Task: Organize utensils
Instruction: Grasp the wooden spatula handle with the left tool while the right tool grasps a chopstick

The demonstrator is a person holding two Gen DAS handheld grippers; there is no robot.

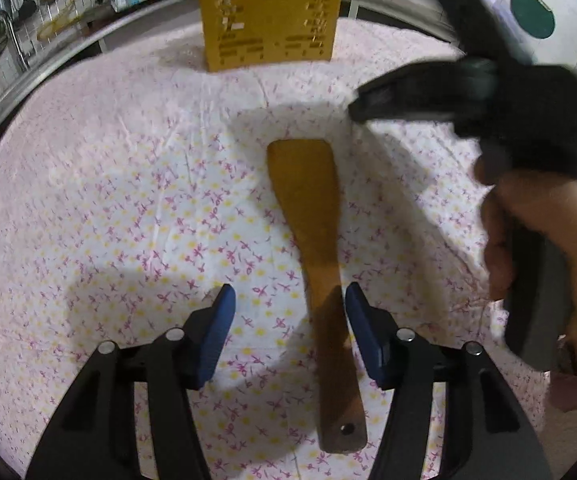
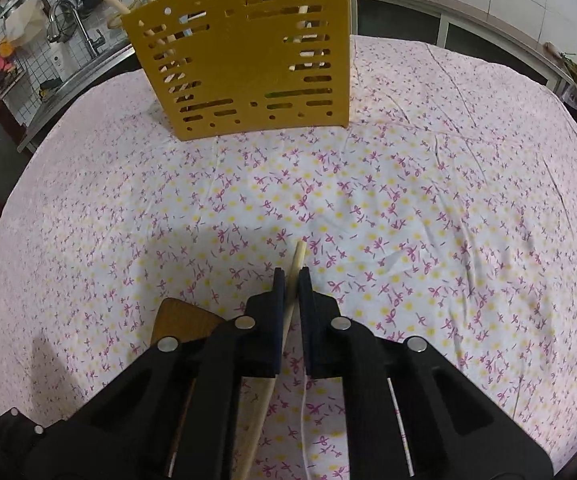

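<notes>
Wooden spatula lies flat on the floral cloth, its handle between our left gripper's parted pads, nearer the right one. We should centre before squeezing. Our right gripper pinches a pale stick, bound for the yellow holder. Its lower end runs out of view.

Wide open floral tablecloth left & right of the wooden spatula. Yellow slotted holder blocks the far edge; right gripper hangs over the spatula's right side.
</notes>
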